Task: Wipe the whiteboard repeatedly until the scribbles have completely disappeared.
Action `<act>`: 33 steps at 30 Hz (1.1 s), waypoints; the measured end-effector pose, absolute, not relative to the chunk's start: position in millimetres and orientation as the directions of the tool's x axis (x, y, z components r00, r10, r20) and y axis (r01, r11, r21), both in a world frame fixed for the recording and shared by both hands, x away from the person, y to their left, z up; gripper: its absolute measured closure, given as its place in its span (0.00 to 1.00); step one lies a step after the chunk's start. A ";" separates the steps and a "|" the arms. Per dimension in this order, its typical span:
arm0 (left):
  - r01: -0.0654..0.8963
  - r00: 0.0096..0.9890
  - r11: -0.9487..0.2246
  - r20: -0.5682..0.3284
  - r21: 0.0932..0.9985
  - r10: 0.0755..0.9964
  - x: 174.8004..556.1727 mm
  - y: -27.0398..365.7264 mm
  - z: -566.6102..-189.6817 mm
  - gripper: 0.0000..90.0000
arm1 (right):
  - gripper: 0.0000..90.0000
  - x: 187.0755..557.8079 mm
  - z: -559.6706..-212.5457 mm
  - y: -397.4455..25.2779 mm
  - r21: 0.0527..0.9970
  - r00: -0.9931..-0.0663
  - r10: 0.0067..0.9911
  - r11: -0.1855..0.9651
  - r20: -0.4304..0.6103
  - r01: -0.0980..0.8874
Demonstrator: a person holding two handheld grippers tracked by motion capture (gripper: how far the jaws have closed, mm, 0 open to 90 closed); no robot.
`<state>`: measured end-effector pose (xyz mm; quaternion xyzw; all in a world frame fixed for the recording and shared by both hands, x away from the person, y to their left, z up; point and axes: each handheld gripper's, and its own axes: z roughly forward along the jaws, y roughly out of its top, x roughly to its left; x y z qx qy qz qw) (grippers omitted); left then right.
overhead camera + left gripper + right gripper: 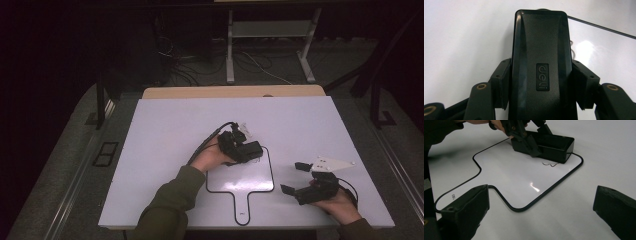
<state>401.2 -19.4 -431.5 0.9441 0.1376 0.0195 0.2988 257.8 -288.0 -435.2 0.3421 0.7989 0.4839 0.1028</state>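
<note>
The left tool [248,149] clamped a black eraser [251,150] on the whiteboard's [260,176] far right corner—likely to wipe marks [550,164]—while the right tool [295,178] waited apart, near right.

The black block [540,67] clamped between the left gripper's [540,82] jaws carries a small raised badge on its top face; its letters look like "dell", with finer print below too small to read. On the whiteboard paddle [524,180], near its handle, sits a tiny dark mark, unreadable.
</note>
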 end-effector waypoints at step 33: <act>0.270 0.952 -0.787 -0.034 0.555 0.303 417.5 -47.8 -430.9 0.44 | 0.00 257.7 -435.3 -288.7 0.843 -0.746 0.643 0.297 0.171 0.449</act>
